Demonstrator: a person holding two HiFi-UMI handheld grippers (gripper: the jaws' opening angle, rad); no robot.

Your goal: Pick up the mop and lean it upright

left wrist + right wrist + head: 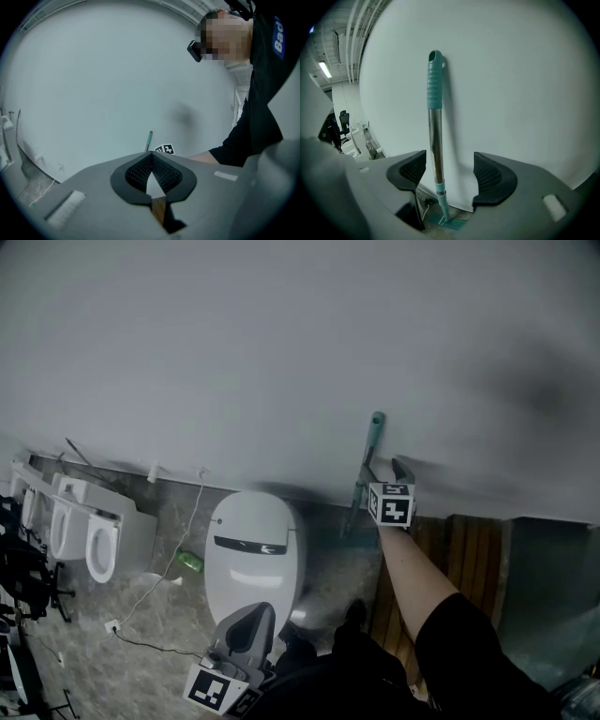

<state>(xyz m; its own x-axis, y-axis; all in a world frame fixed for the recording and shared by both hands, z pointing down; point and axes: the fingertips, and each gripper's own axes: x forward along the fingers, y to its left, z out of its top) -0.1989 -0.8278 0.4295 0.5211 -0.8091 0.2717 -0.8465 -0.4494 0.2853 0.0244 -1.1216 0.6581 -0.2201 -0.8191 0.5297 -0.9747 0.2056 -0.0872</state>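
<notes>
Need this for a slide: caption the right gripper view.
Open right gripper framing the teal-handled mop, which leans upright against the white wall.

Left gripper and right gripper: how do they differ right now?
The left gripper is shut on nothing; the right gripper is open, the mop handle loose between its jaws. The left gripper hangs low by the toilet; the right gripper reaches out to the wall. Each carries a marker cube.

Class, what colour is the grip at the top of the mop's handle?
Teal grip; right gripper view shows it best.
</notes>
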